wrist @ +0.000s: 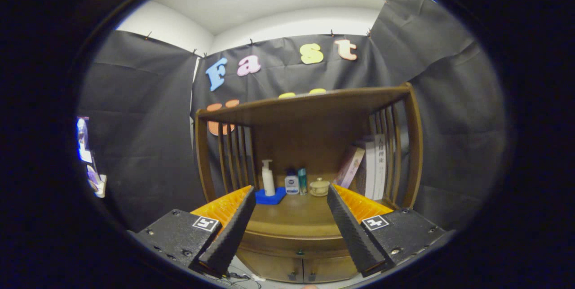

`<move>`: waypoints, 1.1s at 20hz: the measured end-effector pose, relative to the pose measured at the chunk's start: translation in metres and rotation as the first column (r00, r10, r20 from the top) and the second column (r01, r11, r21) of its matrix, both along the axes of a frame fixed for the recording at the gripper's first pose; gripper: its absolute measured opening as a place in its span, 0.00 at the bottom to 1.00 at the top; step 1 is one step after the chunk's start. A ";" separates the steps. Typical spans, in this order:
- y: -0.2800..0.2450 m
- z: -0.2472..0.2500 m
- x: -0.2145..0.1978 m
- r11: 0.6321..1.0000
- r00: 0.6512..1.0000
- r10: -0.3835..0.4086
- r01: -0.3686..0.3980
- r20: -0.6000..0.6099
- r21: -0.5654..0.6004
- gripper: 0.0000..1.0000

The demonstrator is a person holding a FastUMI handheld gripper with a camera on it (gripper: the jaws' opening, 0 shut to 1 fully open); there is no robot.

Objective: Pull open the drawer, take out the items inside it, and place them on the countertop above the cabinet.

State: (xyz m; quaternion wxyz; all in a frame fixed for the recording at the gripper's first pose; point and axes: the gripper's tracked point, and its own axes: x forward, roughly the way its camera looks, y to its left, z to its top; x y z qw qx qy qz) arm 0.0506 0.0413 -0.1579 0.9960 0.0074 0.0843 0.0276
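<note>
A wooden cabinet [310,136] fills the centre of the frame, with slatted sides and a flat top shelf across the upper middle. Its countertop [296,215] runs left to right in the lower middle. Below the counter's rounded front edge sits the drawer [298,247], closed, its long axis running across the frame and its small knob [299,251] facing the camera. Under it, at the bottom centre, are two cabinet doors [303,271], also closed.

At the right of the counter, several books [370,165] lean against the slats. Toward the back of the counter stand, from left to right, a white pump bottle [268,177] on a blue cloth [271,197], a small white-and-blue bottle [292,184], a slim teal bottle [302,180] and a lidded cream bowl on a saucer [319,187].

The gripper [291,197] is spread wide with nothing between its fingers, which frame the counter at lower left and lower right; the drawer lies below and between them, untouched.
</note>
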 end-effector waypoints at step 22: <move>-0.017 -0.252 0.049 0.992 0.959 -0.108 0.087 -0.260 -0.090 0.80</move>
